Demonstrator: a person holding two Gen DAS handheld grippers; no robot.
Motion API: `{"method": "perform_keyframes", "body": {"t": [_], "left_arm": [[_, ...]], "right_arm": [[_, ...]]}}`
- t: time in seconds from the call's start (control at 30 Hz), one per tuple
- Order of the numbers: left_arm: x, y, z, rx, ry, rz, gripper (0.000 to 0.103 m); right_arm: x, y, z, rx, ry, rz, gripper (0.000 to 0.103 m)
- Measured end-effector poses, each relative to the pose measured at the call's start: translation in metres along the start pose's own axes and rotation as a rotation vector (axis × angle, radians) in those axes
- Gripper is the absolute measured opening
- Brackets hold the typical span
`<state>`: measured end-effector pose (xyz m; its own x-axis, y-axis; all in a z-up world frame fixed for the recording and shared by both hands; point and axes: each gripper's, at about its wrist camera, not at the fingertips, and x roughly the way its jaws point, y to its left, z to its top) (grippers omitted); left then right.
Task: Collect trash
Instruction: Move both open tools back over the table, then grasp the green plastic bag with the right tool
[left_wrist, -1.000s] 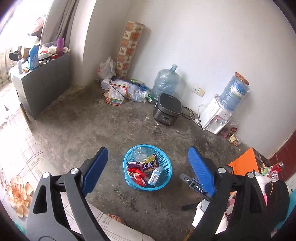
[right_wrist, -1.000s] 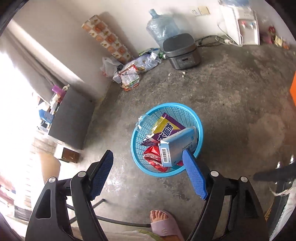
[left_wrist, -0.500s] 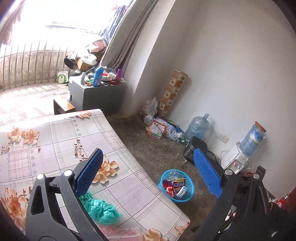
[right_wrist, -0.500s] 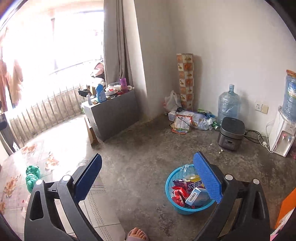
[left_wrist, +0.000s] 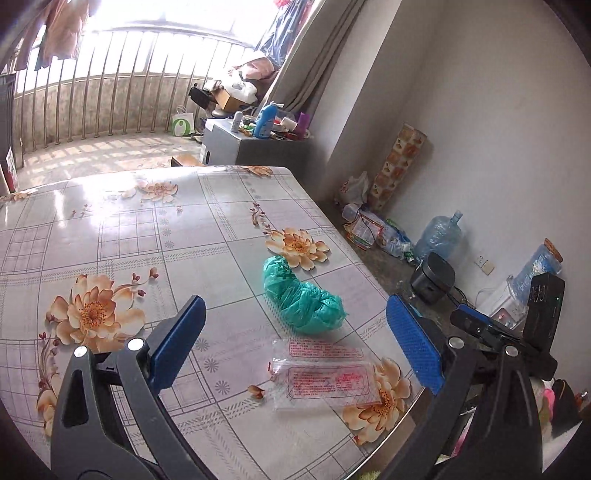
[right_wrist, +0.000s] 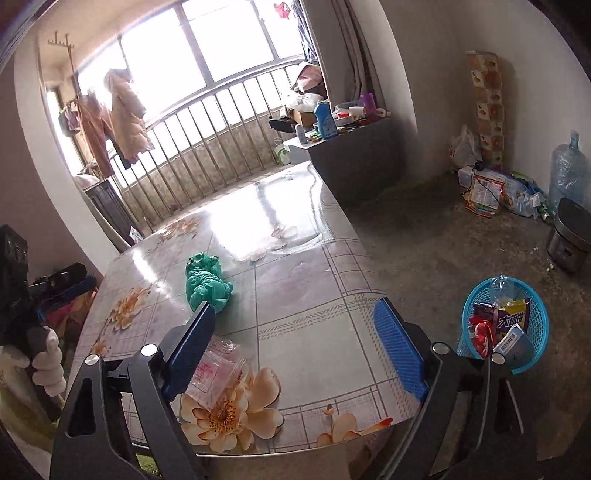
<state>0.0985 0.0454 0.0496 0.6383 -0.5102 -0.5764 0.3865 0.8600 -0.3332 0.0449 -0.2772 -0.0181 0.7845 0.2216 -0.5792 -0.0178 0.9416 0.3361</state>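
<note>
Surface (left_wrist: 155, 236): floral cover, bare across its far half; the right edge drops to the concrete floor (right_wrist: 443, 258).
Green bag (left_wrist: 301, 295): crumpled, near the right edge, long axis running from that edge's near end toward the far side.
Clear wrapper (left_wrist: 325, 373): flat by the near right corner, long axis along the near edge.
Left tool (left_wrist: 295, 343): spread, nothing between its jaws, over both pieces.
Right tool (right_wrist: 295, 347): its jaws have just been closing but stand apart with nothing between them, over the near edge.
Blue basket (right_wrist: 539, 332): on the floor past the right edge, holding packets.

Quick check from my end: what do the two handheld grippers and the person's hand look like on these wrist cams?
Both the left gripper and right gripper have black plastic arms with silver rivets and blue jaws, the inner faces finely textured. In the right wrist view the person's hand wears a white glove around the other gripper's black handle. No cables show.
</note>
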Motion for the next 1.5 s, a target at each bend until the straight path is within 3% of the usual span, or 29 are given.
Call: {"method": "perform_keyframes", "body": {"t": [0.2,0.37,0.53,0.7,0.77,0.8,0.93,1.0,1.17,1.37,1.5], "left_arm": [[0.009,0.003,-0.028,0.002,0.077,-0.006,0.092],[0.024,-0.007,-0.045,0.052,0.164,0.025,0.077],[0.028,-0.003,-0.064,0.010,0.246,-0.028,0.061],[0.026,-0.001,-0.078,-0.021,0.302,-0.093,0.049],[0.025,0.000,-0.084,-0.039,0.317,-0.123,0.047],[0.026,0.000,-0.087,-0.051,0.328,-0.140,0.046],[0.033,0.000,-0.099,-0.102,0.379,-0.200,0.043],[0.036,0.000,-0.103,-0.119,0.395,-0.217,0.042],[0.045,-0.001,-0.108,-0.147,0.417,-0.257,0.042],[0.057,0.000,-0.105,-0.187,0.422,-0.286,0.039],[0.057,0.012,-0.102,-0.264,0.406,-0.292,0.039]], "right_arm": [[0.024,0.026,0.012,-0.042,0.074,0.091,0.076],[0.069,0.055,0.029,-0.155,0.196,0.194,0.077],[0.122,0.086,0.046,-0.259,0.305,0.255,0.077],[0.170,0.104,0.049,-0.326,0.437,0.249,0.076],[0.180,0.105,0.044,-0.357,0.482,0.243,0.066],[0.183,0.104,0.041,-0.361,0.507,0.232,0.057],[0.165,0.087,0.039,-0.304,0.484,0.232,0.048],[0.151,0.077,0.040,-0.286,0.452,0.181,0.047],[0.099,0.055,0.035,-0.231,0.379,0.178,0.047],[0.091,0.059,-0.005,-0.227,0.445,0.159,0.047],[0.086,0.058,-0.018,-0.172,0.442,0.179,0.047]]}}
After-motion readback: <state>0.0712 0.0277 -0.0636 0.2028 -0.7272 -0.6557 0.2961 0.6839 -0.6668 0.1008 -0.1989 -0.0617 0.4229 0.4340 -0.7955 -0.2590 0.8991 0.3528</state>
